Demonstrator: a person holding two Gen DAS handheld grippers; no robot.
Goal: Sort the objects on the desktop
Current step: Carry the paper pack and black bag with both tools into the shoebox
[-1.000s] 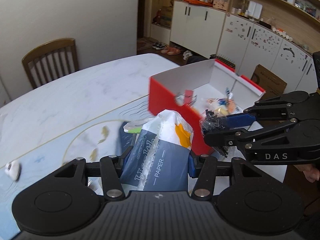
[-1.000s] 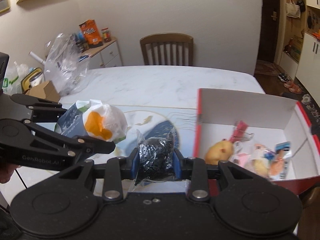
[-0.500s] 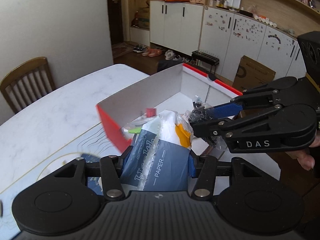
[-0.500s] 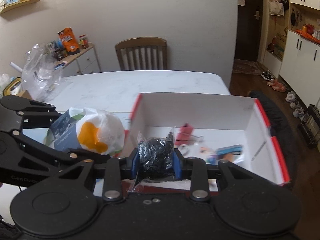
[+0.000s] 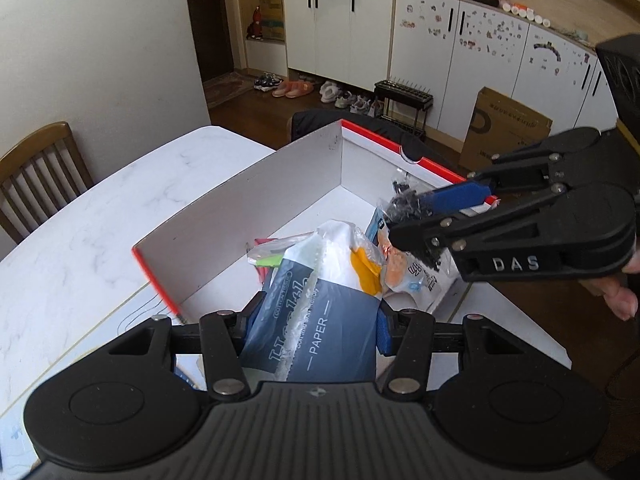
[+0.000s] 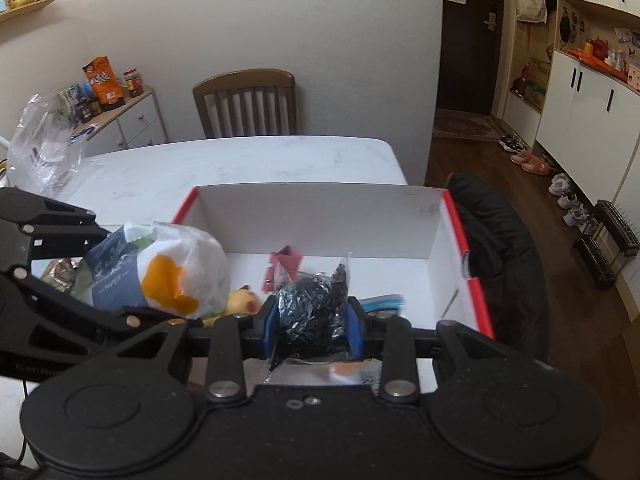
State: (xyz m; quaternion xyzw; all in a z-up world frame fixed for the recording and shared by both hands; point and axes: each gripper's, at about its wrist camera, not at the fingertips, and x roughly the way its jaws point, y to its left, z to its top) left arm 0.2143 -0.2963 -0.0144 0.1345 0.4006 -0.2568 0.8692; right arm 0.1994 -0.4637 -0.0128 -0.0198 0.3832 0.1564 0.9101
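My left gripper (image 5: 314,322) is shut on a tissue pack (image 5: 320,312), blue-grey and white with an orange patch and the word PAPER. In the right wrist view that pack (image 6: 160,272) hangs at the left, over the box's near left corner. My right gripper (image 6: 313,322) is shut on a clear bag of small black parts (image 6: 314,304), which in the left wrist view (image 5: 404,204) hangs above the box. Below both lies the open white box with red rims (image 5: 260,216) (image 6: 320,216). It holds a red clip, a yellow toy and small packets.
The box sits on a white marble table (image 6: 240,160) near its right edge. A wooden chair (image 6: 246,104) stands at the far side. A dark padded seat (image 6: 500,240) is right of the box. A clear plastic bag (image 6: 40,152) lies at the far left.
Both grippers moved with their loads from over the patterned mat to above the box. The box now fills the middle of both views. Neither grip changed.
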